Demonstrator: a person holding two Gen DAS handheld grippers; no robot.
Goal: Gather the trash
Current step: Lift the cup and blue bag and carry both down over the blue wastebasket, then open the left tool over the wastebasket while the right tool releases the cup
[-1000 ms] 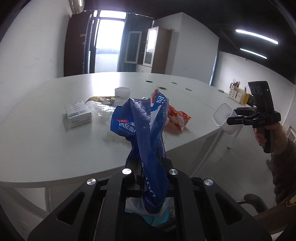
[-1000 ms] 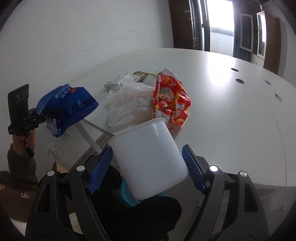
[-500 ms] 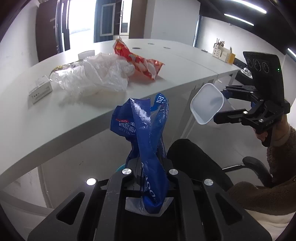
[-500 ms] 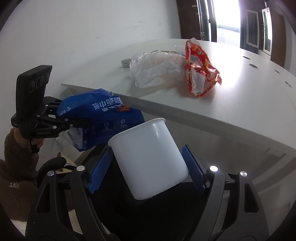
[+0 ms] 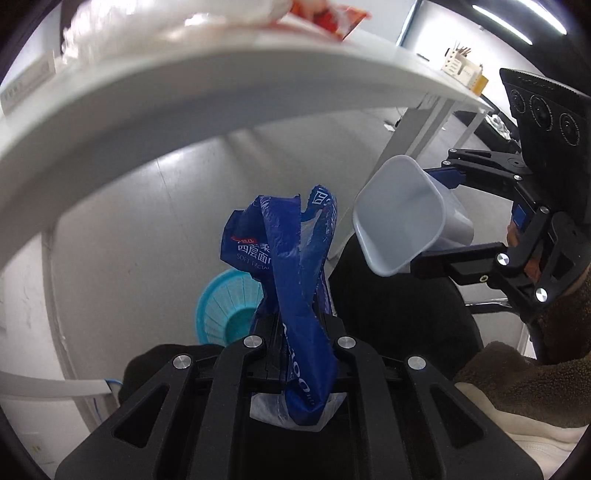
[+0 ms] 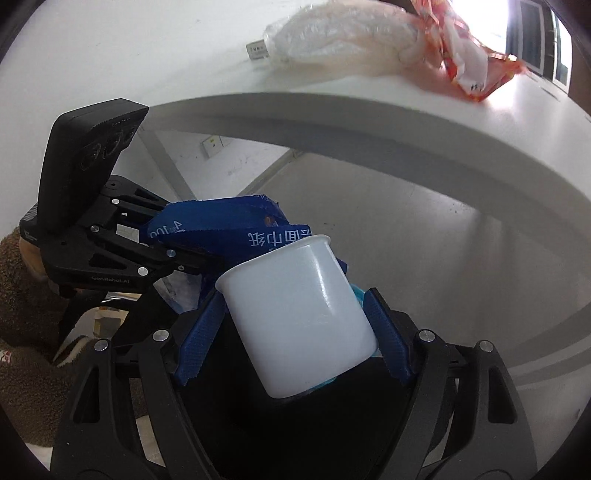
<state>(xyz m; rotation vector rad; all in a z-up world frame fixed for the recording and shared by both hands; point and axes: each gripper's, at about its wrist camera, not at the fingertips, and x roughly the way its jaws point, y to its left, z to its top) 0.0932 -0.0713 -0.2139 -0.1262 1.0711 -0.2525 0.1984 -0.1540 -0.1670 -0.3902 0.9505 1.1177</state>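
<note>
Left gripper (image 5: 299,332): black fingers pinched tight on a crumpled blue plastic wrapper (image 5: 291,258), a glossy film printed with white lettering. The wrapper stands up twisted and creased above the fingers, with a pale translucent tail hanging out behind them. It is held in the air below the counter edge (image 5: 184,92).

Right gripper (image 6: 295,328): fingers faced with ribbed blue pads (image 6: 199,339), spread wide and closed against both sides of a white plastic cup (image 6: 295,310). The cup is smooth, tapered, with a rolled lip; it is tilted, and in the left wrist view its mouth shows a rounded-square outline. It is held in the air just beside the blue wrapper, which lies directly behind its rim in the right wrist view; contact between them cannot be determined.

Floor: a round teal plastic basket (image 5: 225,306) with slotted walls sits beneath the wrapper, partly hidden by it.

Counter: white, smooth, curved edge. On top lie a crinkled clear plastic bag (image 6: 343,29), a red-and-orange snack packet (image 6: 476,70) touching it, and a small white box (image 6: 256,50) beside the bag.

A black chair (image 5: 402,306) stands below the cup.
</note>
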